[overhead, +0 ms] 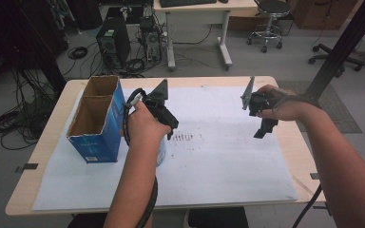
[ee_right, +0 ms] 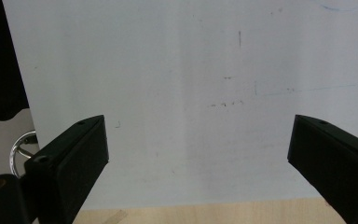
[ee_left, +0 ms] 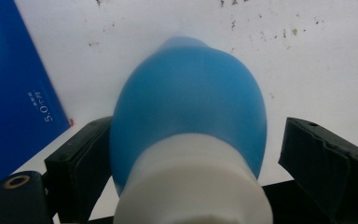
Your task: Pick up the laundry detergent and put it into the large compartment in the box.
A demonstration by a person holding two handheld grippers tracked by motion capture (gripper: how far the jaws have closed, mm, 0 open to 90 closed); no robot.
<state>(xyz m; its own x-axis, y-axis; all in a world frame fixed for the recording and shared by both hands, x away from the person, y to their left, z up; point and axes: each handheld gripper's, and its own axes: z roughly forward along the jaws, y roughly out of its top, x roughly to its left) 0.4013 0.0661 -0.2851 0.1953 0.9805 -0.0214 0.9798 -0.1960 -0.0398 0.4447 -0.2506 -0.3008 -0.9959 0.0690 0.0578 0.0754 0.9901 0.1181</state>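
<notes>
Bulb (ee_left: pixel 189 102), blue rubber w/ a white collar, sits between the jaws of the left gripper (ee_left: pixel 186 163), low centre of the left gripper view. Looks like an air blower: soft, hollow, light, so it should squash under pressure rather than resist. Smooth rounded skin could squirt out of flat pads if pinched near the tapering end.

Grip state: left pad touches the bulb's flank at lower left of that view, but a sliver of white paper shows between the bulb and the right pad, so not clamped yet. Jaws stand part-closed around it, not pressing from both sides.

Best hold, I'd judge, is across the widest part of the blue body or just at the collar, where the white ring is stiffer and gives a shoulder to stop slip. Squeeze gently; too hard just collapses it.

In the high view the left gripper (overhead: pixel 164 118) is at centre-left, hand over it, so the bulb is mostly hidden there; prob. the pale patch under the hand. Box (overhead: pixel 97 118), blue, open-topped, stands just left of it on the paper (overhead: pixel 228 166).

Right gripper (overhead: pixel 264 124), upper right, hangs above the paper w/ jaws wide apart, nothing between them.
</notes>
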